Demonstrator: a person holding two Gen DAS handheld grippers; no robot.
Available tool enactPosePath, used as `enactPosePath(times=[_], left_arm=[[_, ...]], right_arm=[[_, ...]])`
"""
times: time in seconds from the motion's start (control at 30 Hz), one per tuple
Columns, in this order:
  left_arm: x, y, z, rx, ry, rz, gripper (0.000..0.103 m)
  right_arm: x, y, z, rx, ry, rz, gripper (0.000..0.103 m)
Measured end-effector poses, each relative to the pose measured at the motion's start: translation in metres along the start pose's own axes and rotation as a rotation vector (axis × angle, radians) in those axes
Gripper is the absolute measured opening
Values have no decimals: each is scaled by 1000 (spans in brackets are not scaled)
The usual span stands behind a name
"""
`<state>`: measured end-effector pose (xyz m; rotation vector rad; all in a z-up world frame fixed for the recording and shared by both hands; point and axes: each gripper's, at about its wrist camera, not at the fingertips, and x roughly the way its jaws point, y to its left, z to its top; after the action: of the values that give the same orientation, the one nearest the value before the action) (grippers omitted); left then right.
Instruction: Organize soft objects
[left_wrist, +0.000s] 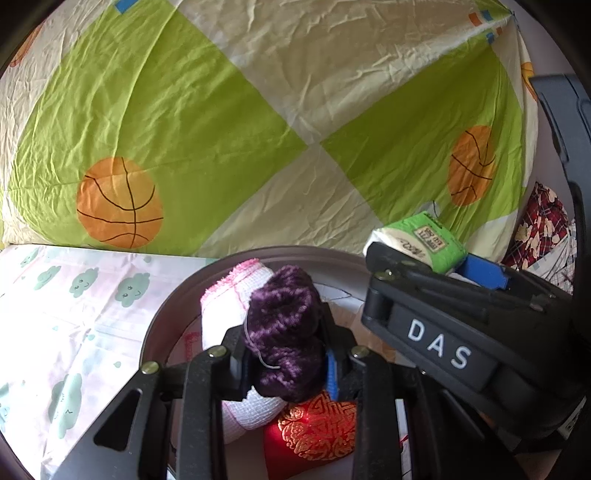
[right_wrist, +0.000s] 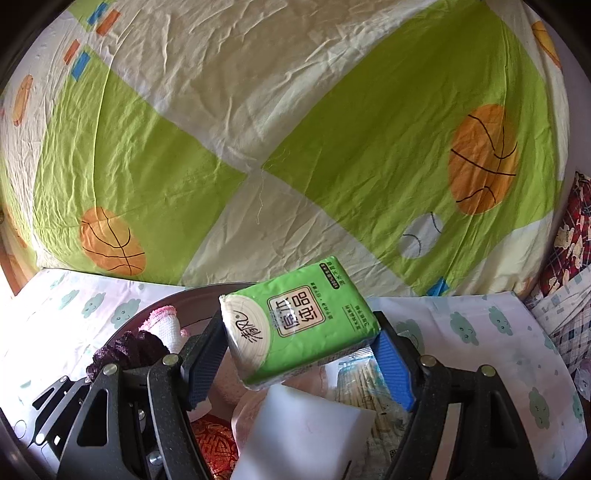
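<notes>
Two grips: our left gripper (left_wrist: 284, 363) clamps a purple knitted yarn bundle (left_wrist: 286, 332), our right gripper (right_wrist: 301, 363) a green plastic tissue pack (right_wrist: 299, 332); the grey round basin (left_wrist: 162, 317) is half hidden.

Two tongs are seen: left tongs (left_wrist: 284, 365), right tongs (right_wrist: 301, 365). One purple yarn ball (left_wrist: 284, 332), one green tissue pack (right_wrist: 299, 325), one white-pink towel (left_wrist: 225, 295), one red embroidered pouch (left_wrist: 314, 428) and one white block (right_wrist: 295, 432) are counted. One round basin (left_wrist: 162, 314) and three orange basketball prints on the quilt (right_wrist: 221, 155) are counted in the right wrist view.
</notes>
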<state>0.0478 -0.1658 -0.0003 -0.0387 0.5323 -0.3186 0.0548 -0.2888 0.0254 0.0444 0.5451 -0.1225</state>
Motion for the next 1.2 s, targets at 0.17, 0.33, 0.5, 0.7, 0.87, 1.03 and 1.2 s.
enactPosePath(times=[0.17,0.33,0.5,0.7,0.87,1.03,1.2], left_arm=[[2,0,0,0,6,9,28],[4,3,-1,-10,40,4,88],[-17,3,2,-9,-33,37,103],[-33,2,1,27,-88,52,103],[-42,6,-8,56,-111,95,103],[-50,12,-19,72,-123,139,103],[-61,18,-32,105,-146,196,103]], right_arm=[[10,3,-1,-23,59,69,80],[6,2,-1,-8,47,71,88],[-13,-13,-1,90,-29,94,88],[-57,-39,-19,231,-210,61,88],[-86,-46,-46,316,-314,15,90],[-102,-34,-64,277,-335,-33,90],[-116,-22,-76,239,-360,-54,90]])
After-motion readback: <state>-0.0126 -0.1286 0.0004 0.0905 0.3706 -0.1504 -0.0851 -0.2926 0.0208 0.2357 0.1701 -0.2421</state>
